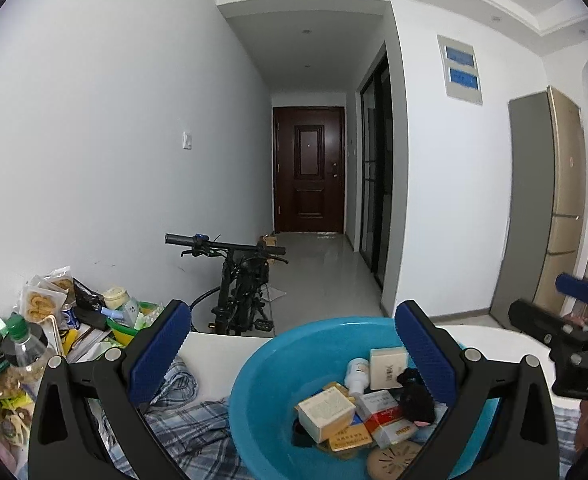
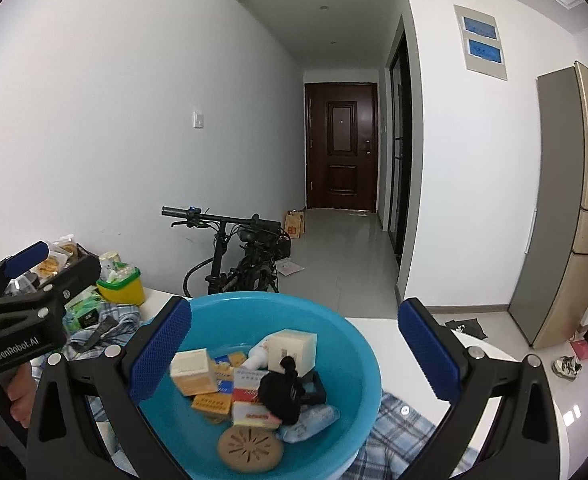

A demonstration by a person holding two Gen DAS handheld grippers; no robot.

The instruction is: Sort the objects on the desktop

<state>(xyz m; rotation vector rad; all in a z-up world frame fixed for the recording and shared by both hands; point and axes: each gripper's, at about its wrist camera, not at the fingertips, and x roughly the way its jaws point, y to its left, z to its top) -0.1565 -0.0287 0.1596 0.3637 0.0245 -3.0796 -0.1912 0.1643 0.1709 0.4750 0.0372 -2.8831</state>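
A blue plastic basin (image 1: 253, 364) (image 2: 358, 344) sits on a plaid cloth on the white table. It holds several small medicine boxes (image 1: 326, 412) (image 2: 191, 372), a white bottle (image 1: 356, 376), a black fuzzy item (image 2: 281, 392), a round tan disc (image 2: 249, 450) and a blue pack (image 2: 314, 420). My left gripper (image 1: 291, 320) (image 2: 71, 256) hovers open over the basin's left side with nothing between its blue pads. My right gripper (image 2: 296, 308) (image 1: 534, 296) is also open and holds nothing, just right of the left one and over the basin.
Left of the basin lie snack bags (image 1: 41, 300), a water bottle (image 1: 23, 348) and a green-yellow tub (image 2: 119, 286) of small items. The plaid cloth (image 1: 189, 428) covers the table (image 2: 390, 340). A bicycle (image 1: 237, 280) stands beyond the far edge; a fridge (image 2: 574, 200) is at right.
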